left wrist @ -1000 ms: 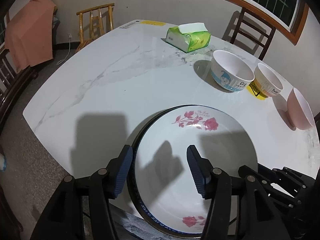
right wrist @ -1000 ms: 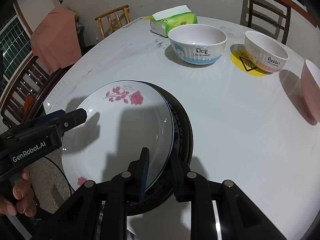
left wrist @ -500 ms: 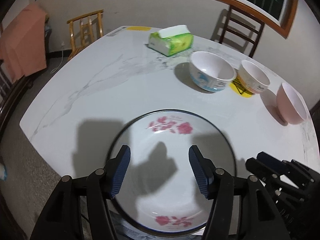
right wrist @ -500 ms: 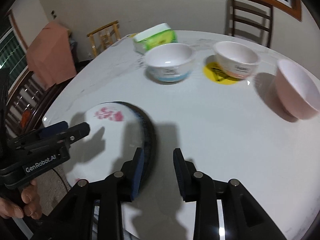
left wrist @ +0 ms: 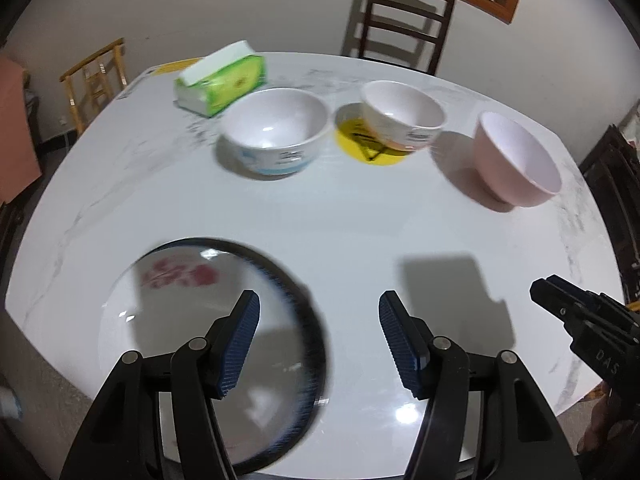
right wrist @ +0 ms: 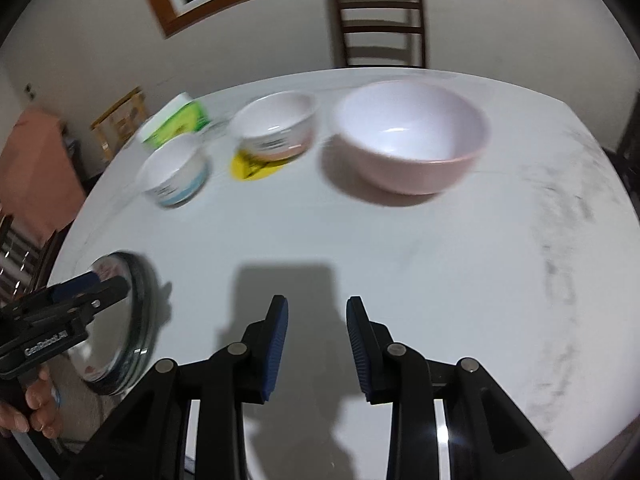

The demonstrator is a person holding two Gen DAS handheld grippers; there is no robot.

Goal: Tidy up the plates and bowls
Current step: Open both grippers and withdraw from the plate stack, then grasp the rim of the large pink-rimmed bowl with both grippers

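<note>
Now both my tongs gape empty: left tongs over the plates stacked at the desk edge; right tongs aimed at the pink bowl, likely next for nesting with the others.

- White marble-look worktop, rounded at the corners, grey veining along the right side.
- Stacked plates at the near left edge, rose-patterned one on top.
- Across the far side, left to right: green tissue pack, blue-and-white bowl, small white bowl touching a yellow sticker, pink bowl.
</note>
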